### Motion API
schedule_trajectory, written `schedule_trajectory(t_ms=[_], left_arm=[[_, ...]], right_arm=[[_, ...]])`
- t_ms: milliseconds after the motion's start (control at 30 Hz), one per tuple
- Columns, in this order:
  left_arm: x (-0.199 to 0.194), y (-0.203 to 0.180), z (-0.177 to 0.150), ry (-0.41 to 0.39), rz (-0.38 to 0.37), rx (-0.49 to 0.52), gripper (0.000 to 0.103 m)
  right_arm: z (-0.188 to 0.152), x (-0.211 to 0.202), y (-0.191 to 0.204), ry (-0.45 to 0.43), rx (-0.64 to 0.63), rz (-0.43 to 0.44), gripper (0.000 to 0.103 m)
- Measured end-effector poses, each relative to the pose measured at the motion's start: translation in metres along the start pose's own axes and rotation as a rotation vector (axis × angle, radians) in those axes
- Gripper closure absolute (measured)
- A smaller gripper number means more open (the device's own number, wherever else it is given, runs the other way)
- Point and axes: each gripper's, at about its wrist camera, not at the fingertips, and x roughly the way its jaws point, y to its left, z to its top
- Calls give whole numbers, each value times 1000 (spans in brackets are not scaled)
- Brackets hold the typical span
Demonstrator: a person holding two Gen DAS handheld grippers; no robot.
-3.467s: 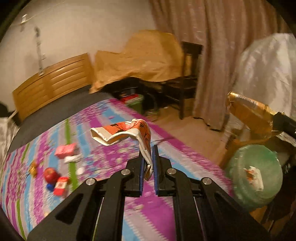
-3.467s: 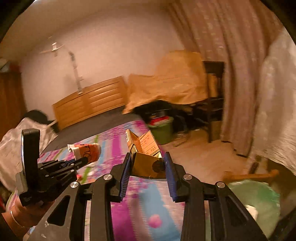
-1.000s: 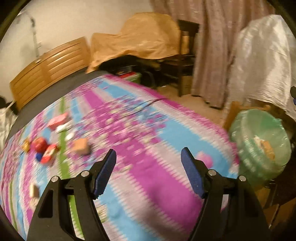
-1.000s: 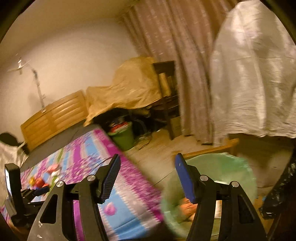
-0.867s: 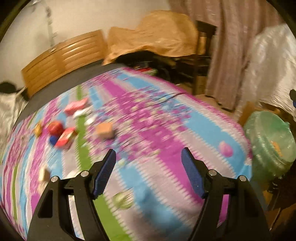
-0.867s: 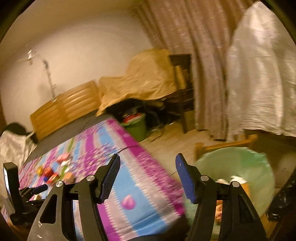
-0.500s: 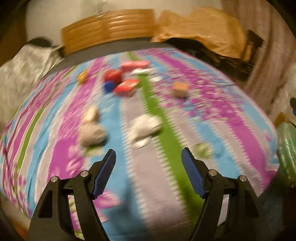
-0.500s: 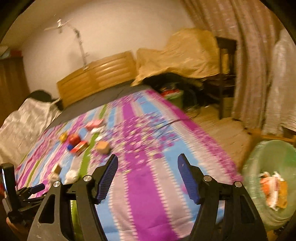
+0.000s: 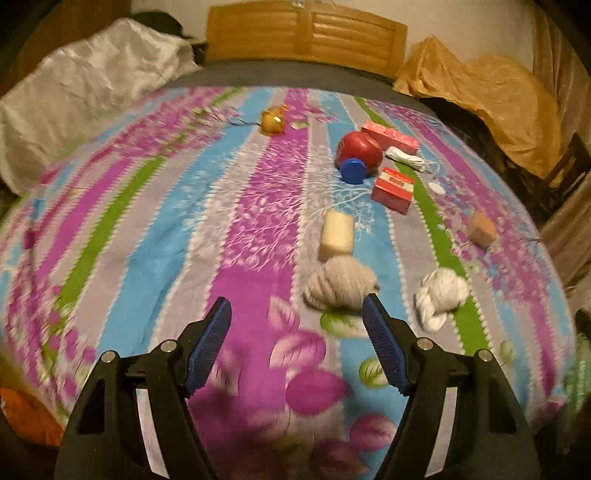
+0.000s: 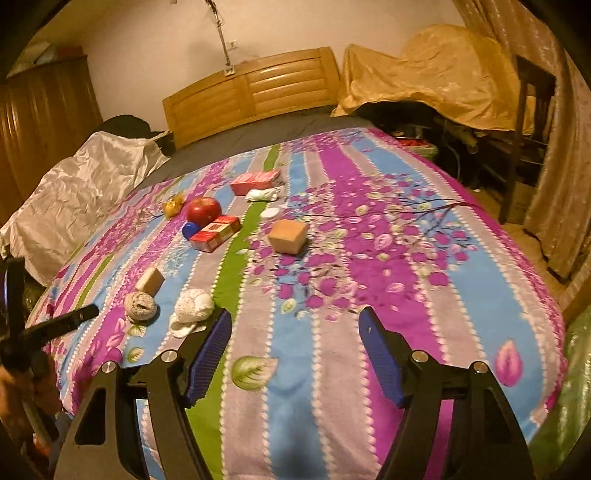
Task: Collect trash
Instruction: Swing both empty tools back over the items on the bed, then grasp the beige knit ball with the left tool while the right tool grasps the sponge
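Both grippers hover over a bed with a striped floral cover (image 9: 258, 236). My left gripper (image 9: 297, 314) is open and empty; a grey crumpled wad (image 9: 338, 284) lies just beyond its right finger. A white crumpled wad (image 9: 439, 295) lies to the right. My right gripper (image 10: 295, 326) is open and empty; the white wad (image 10: 194, 304) sits by its left finger, the grey wad (image 10: 139, 305) further left. Further back lie a beige block (image 9: 336, 234), a red box (image 9: 393, 188), a red apple (image 9: 358, 151), a blue cap (image 9: 352, 170), a pink box (image 9: 389, 136) and an orange cube (image 10: 287, 236).
A green-lined bin (image 10: 569, 398) shows at the bed's right corner. A wooden headboard (image 9: 306, 33) is at the back, a silver cover (image 9: 85, 85) at the left, a brown-draped pile (image 10: 432, 77) and a dark chair (image 10: 532, 122) at the right. The left gripper's arm shows in the right wrist view (image 10: 55, 325).
Both grippers held trash 3.5 s ago, then opened empty beside the green bin. They have since swung left from the bin over the bed, nearer the crumpled wads.
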Motion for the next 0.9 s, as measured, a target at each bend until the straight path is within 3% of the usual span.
schedule_trajectory(t_ms=[100,300,467,567,633,700,733,767,833,900], left_arm=[[18,-1,26,58,-83,2,33],[36,-14,62,74,-160,64,33],[34,-11,41,96,-210,75,30],[47,-25,20,97,-158,152,29],[63,-34,13,107,-162,192,28],[76,-34,13,110,-149,176,28],[82,-34,12,124,-161,168,34],[88,-34,8,146,-176,172,49],[86,-32,0,152,-188,177,63],[70,-23,-12,142,-212,171,67]], right_arm=[[6,18,15,29,-31,27,31],[11,36,48,61,-102,112,30],[45,56,71,45,-162,166,29],[76,62,77,9,-146,192,29],[90,63,80,-9,-144,201,29],[97,61,85,-17,-156,203,28],[98,62,88,-15,-165,204,27],[98,63,92,-6,-176,209,27],[95,65,99,9,-196,219,27],[94,69,111,27,-224,242,27]])
